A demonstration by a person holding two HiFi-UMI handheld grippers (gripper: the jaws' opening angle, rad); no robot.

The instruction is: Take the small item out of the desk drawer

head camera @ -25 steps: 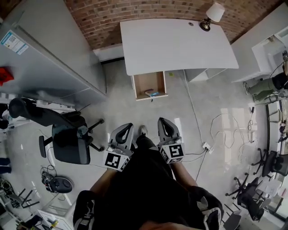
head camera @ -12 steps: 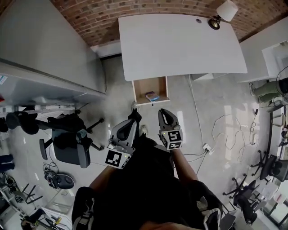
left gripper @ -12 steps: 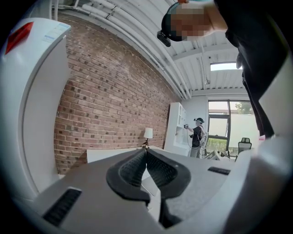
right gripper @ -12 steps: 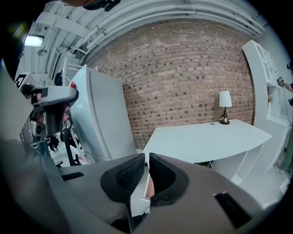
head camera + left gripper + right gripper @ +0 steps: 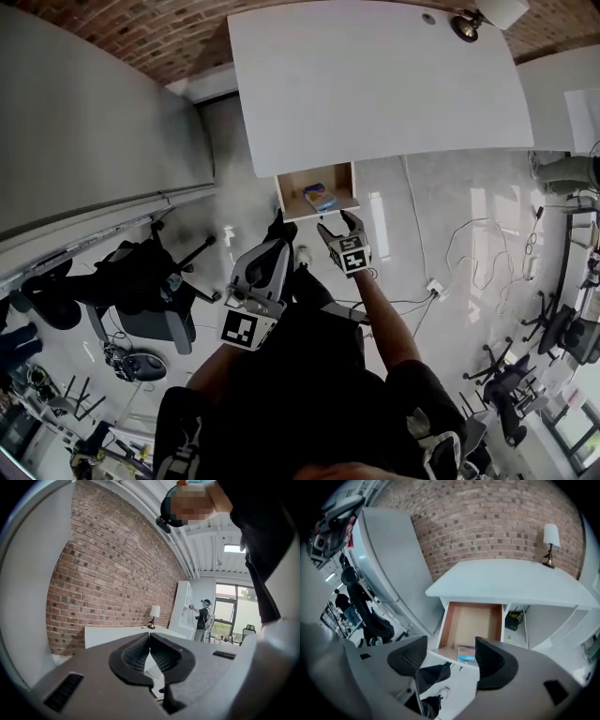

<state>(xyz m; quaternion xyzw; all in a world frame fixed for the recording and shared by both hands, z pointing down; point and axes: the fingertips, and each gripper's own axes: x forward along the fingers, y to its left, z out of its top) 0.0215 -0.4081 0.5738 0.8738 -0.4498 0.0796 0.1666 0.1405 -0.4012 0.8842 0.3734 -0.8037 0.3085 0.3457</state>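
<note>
White counter (image 5: 375, 84) sits closer than before; right gripper (image 5: 338, 223) has neared the open drawer (image 5: 292, 187), fingers just spread, empty, while the left gripper (image 5: 149, 639) has fingers pressed together. At the drawer's front lies the small item (image 5: 321, 198), long axis crosswise.

**An open-plan office, seen from your head view.** You stand before a white flat-topped desk (image 5: 375, 84) set against a red brick wall (image 5: 159, 42) at the top of the frame. A white-shaded table lamp (image 5: 497, 11) stands at the desk's upper right corner, and a shallow wooden drawer (image 5: 317, 192) is pulled out beneath it. Black wheeled swivel chairs (image 5: 141, 292) sit at centre left, with more at lower right. White cables and a power strip (image 5: 433, 287) trail over the glossy pale floor (image 5: 469, 211) at right. Your left gripper view adds tall windows (image 5: 228, 616) at its right.
</note>
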